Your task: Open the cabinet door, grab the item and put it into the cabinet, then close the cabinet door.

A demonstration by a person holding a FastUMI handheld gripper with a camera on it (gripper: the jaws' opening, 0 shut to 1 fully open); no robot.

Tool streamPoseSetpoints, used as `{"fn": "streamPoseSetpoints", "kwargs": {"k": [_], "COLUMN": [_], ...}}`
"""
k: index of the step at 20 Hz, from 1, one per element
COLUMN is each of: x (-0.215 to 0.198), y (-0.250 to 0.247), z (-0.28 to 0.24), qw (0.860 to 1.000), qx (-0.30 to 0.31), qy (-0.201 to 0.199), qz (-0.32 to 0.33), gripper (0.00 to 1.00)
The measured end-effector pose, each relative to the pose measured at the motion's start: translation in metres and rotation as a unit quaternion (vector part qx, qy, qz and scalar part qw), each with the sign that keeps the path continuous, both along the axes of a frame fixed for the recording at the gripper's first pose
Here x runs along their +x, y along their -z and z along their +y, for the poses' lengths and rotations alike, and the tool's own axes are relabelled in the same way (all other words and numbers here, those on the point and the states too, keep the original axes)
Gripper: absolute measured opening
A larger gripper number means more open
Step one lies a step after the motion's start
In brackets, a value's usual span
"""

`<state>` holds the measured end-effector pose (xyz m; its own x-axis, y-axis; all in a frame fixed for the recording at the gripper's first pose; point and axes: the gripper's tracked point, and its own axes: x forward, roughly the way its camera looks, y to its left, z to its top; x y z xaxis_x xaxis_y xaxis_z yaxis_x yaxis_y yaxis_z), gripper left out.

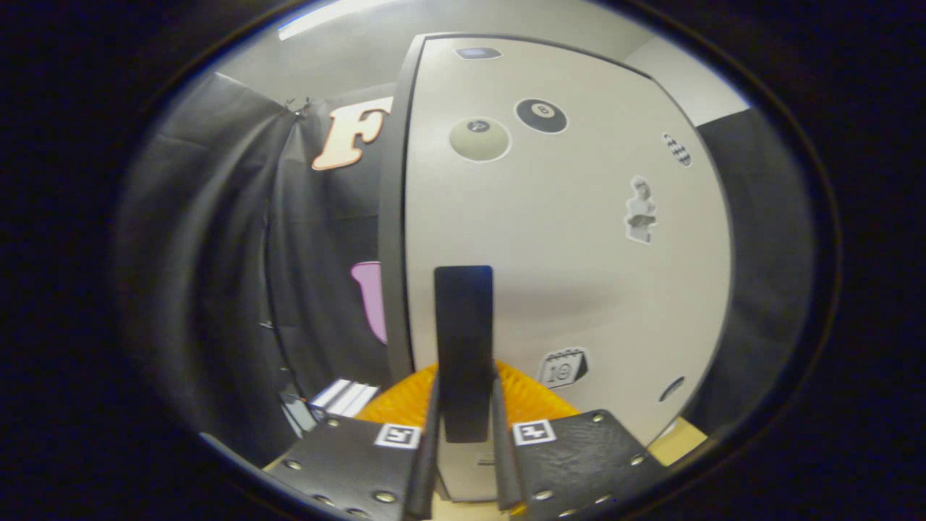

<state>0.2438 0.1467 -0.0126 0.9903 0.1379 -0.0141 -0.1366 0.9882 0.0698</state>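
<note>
A: Where was the gripper [465, 405]?
B: I saw its fingers closed narrow on the dark handle [464, 340] of the cabinet door [571, 275], one pressing on each side.
A: And the door?
B: It had stickers on it; I could not tell if it was fully closed.

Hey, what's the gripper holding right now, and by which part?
The gripper is shut on the black handle of the cabinet door, gripping its lower end with a finger pressed on either side.
</note>
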Motion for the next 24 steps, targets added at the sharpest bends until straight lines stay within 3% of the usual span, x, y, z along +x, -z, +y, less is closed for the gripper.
{"fn": "streamPoseSetpoints", "kwargs": {"k": [5, 6, 12, 24], "x": [0.0, -0.003, -0.019, -0.105], "y": [0.003, 0.004, 0.003, -0.004], "z": [0.0, -0.001, -0.009, -0.068], "qw": [1.0, 1.0, 1.0, 0.999], "qx": [0.009, 0.008, -0.003, 0.022], "qy": [0.002, -0.001, 0.009, 0.016], "qz": [0.02, 0.021, 0.022, 0.023], "gripper": [0.31, 0.21, 0.22, 0.21]}}
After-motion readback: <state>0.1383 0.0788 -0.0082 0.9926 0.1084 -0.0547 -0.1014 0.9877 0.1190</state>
